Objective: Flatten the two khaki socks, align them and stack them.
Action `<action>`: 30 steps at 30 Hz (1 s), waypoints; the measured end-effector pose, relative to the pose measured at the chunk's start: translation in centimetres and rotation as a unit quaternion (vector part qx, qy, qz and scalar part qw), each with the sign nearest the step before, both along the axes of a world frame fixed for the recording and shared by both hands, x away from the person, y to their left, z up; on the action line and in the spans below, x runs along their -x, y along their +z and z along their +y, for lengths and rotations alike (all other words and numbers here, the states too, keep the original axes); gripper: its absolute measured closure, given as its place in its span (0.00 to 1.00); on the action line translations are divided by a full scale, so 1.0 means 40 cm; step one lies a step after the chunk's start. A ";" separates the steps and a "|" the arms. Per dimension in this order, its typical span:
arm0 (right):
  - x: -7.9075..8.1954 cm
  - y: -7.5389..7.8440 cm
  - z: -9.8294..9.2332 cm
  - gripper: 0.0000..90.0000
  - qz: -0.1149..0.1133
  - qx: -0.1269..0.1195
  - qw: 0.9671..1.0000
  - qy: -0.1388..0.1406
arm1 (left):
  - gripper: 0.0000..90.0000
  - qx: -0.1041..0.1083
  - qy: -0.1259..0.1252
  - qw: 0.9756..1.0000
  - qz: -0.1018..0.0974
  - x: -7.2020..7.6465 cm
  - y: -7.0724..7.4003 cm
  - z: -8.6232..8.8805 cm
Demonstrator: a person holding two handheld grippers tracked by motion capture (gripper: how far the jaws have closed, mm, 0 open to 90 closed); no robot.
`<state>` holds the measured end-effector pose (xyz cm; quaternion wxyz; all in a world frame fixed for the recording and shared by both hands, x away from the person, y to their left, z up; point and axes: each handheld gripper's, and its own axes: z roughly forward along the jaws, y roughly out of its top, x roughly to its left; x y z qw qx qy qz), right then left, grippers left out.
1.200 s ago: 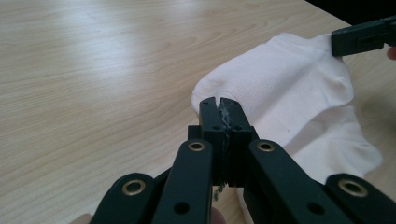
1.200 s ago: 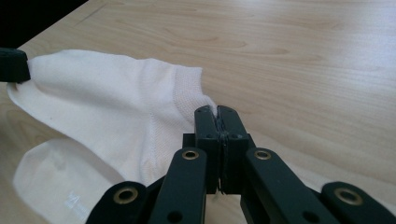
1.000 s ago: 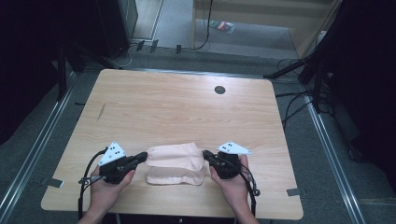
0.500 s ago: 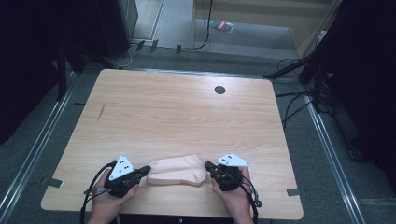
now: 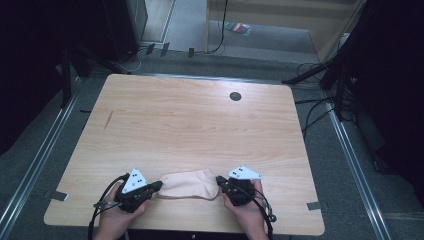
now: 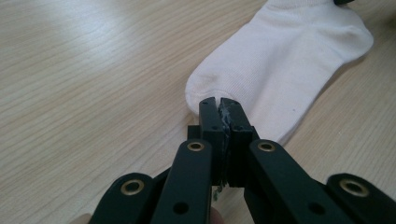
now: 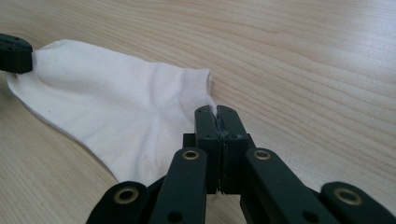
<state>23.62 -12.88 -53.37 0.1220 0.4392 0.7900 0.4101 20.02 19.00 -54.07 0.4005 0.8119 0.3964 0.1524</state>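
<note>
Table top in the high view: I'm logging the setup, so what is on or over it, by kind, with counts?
Sock: 1
Grippers: 2, the left gripper and the right gripper, each shut on an end of the sock
Dark round hole in the table: 1
Total: 4

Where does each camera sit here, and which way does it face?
High view: above the near edge, facing forward and down on the table; both hands, left gripper, right gripper.
Left gripper view: on that gripper, along its jaws shut on the sock toe.
Right gripper view: along its jaws shut on the cuff; the left gripper's tip at far left.
All share the sock.
</note>
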 end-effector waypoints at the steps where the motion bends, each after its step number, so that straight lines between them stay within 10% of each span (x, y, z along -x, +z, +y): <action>1: 0.000 -0.001 -0.001 1.00 0.000 0.001 1.000 -0.001 | 1.00 -0.004 -0.002 1.000 -0.001 0.000 -0.002 -0.002; 12: 0.002 -0.015 0.008 1.00 0.018 0.002 1.000 -0.001 | 1.00 -0.042 0.008 0.999 -0.016 -0.012 -0.014 -0.016; 30: -0.009 -0.027 0.014 1.00 0.007 0.005 1.000 -0.013 | 1.00 -0.002 0.017 1.000 -0.010 -0.022 -0.025 0.003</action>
